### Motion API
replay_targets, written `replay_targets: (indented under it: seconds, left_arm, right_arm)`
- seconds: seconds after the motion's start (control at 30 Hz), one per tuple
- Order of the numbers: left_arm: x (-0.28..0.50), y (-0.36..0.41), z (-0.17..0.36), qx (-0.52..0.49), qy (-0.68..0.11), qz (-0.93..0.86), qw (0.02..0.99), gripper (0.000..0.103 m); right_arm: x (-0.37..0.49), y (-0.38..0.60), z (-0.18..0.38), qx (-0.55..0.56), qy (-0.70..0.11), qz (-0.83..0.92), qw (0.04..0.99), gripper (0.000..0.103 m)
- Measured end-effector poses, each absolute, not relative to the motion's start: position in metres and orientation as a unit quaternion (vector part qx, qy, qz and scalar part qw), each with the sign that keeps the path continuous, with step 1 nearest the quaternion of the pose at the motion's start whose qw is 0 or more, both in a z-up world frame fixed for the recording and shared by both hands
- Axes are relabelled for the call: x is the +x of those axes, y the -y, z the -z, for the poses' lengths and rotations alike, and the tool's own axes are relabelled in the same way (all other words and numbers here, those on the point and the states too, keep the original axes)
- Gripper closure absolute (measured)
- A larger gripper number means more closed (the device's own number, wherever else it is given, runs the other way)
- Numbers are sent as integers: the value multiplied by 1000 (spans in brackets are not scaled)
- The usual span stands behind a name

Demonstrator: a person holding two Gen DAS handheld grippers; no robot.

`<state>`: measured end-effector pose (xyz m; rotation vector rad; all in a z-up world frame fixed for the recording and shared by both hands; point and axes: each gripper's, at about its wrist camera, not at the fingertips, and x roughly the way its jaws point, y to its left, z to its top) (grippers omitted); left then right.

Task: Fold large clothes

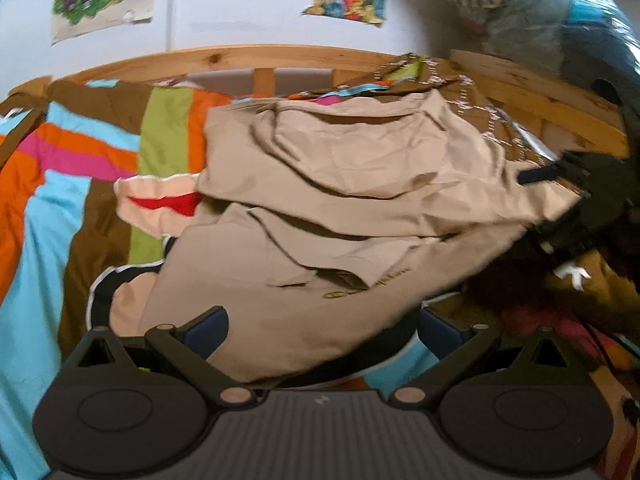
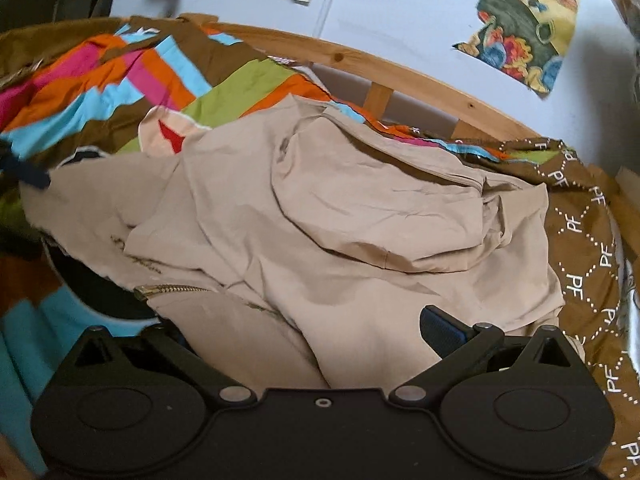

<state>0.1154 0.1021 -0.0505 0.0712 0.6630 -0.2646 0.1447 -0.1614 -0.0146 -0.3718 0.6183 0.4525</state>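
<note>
A beige zip jacket (image 1: 340, 184) lies crumpled on a striped bedspread (image 1: 80, 152), its hood bunched on top. My left gripper (image 1: 324, 332) is open, its fingers spread wide with the jacket's near hem lying between them. My right gripper (image 2: 312, 336) is also open. Beige cloth covers its left finger, and its blue-padded right finger (image 2: 440, 330) rests on the fabric. The jacket (image 2: 340, 208) fills the middle of the right wrist view, with a brass zipper (image 2: 172, 290) at its near left edge. Each gripper shows in the other's view: the right gripper (image 1: 560, 184) and the left gripper (image 2: 28, 176), each at a jacket edge.
A wooden bed rail (image 1: 260, 56) runs along the far side, below a white wall with pictures (image 2: 520, 28). A brown patterned cloth (image 2: 580, 232) lies to the right of the jacket. A peach and red garment (image 1: 160, 204) pokes out from under its left side.
</note>
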Motion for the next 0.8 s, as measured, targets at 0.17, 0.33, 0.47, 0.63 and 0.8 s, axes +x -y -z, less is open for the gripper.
replay_targets:
  seconds: [0.17, 0.33, 0.47, 0.63, 0.8]
  left_arm:
    - [117, -78, 71, 153, -350, 99, 919, 2]
    - [122, -77, 82, 211, -347, 45, 913, 21]
    - [126, -93, 72, 180, -334, 25, 925, 62]
    - [127, -109, 59, 112, -308, 21, 945, 90]
    - [127, -115, 45, 59, -278, 20, 959, 92]
  right_arm:
    - [146, 161, 14, -182, -299, -221, 910, 1]
    - [144, 161, 16, -181, -299, -221, 911, 1]
    - [135, 165, 22, -178, -302, -220, 910, 1]
    - [95, 171, 50, -244, -300, -227, 894, 1]
    - [66, 190, 61, -257, -280, -177, 908, 1]
